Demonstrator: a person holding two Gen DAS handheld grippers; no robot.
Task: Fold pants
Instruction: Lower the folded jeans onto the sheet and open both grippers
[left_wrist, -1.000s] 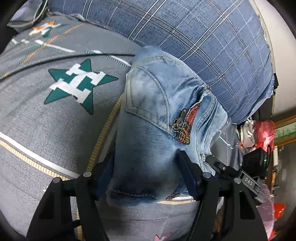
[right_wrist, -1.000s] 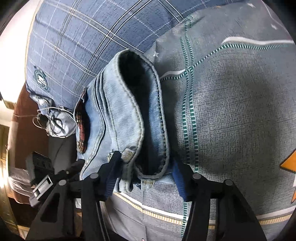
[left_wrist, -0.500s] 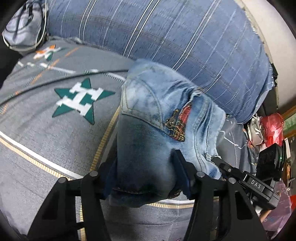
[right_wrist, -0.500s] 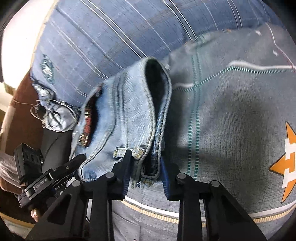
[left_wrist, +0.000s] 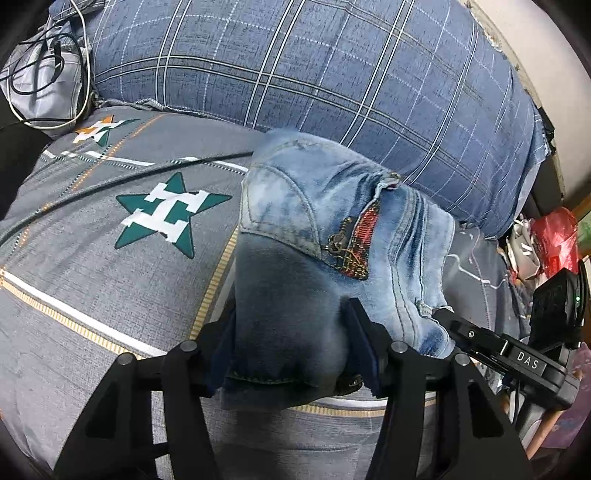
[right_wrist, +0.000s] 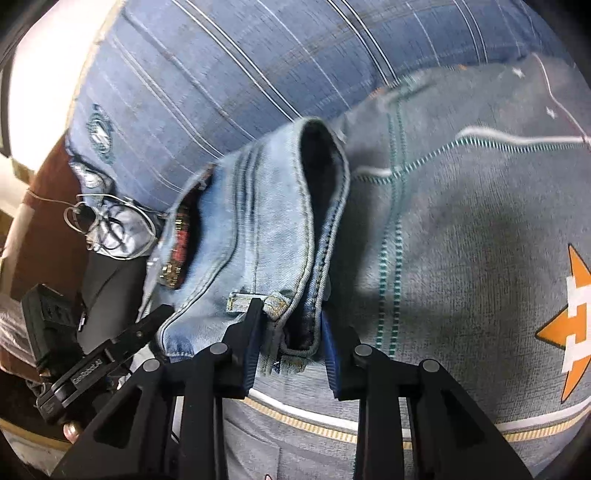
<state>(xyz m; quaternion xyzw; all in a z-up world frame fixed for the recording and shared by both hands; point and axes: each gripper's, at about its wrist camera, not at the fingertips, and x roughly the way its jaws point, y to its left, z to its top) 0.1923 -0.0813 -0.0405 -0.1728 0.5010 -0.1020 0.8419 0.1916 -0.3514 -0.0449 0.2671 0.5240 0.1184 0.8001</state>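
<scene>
both claws are clamped on the jeans (left_wrist: 332, 236), which sit already folded into a thick bundle on the grey star-print bedsheet (left_wrist: 110, 280), far end up against the blue plaid pillow (left_wrist: 332, 81). left gripper (left_wrist: 291, 350) has its jaws set wide around the bulky folded end, pads pressed into the denim on both sides. right gripper (right_wrist: 291, 343) is narrower, pinching the waistband edge by the belt loop (right_wrist: 243, 300), fabric squeezed between the pads. each view shows the other gripper just beside the bundle. reads as late in the task: folds look done, bundle gripped from both sides, probably to carry or square it up. next move needs both hands travelling together at matched height so layers don't slide or unroll, then a flat set-down and release. risk: right grip only has an edge, could slip. black cable (left_wrist: 122, 177) lies across the sheet near the bundle, keep clear
</scene>
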